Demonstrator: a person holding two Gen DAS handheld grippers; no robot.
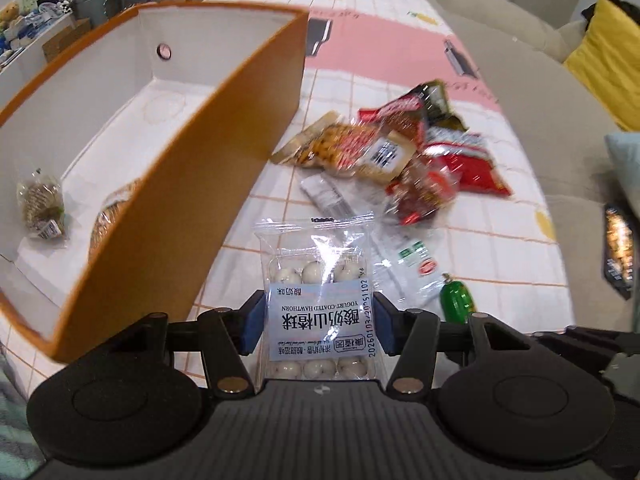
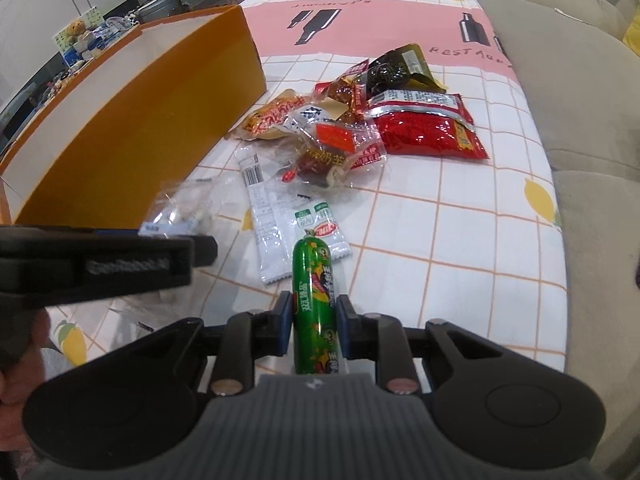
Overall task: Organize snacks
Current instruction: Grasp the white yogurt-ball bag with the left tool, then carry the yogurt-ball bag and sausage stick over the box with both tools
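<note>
Gripping hawthorn pack [image 1: 320, 312] in left tool [image 1: 320, 322] | right tool [image 2: 312, 326] apparently clamps sausage [image 2: 314, 304]

Orange box wall [image 1: 192, 184] beside snack pile [image 1: 400, 152]

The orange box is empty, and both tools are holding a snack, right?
Not quite. The orange box is not empty: the left wrist view shows a small snack bag already inside. Both the left tool and right tool do hold a snack.

Glossy clear plastic hawthorn packet [image 1: 316, 280]; matt cardboard box [image 1: 224, 152]; cloth tablecloth [image 2: 460, 240]
</note>
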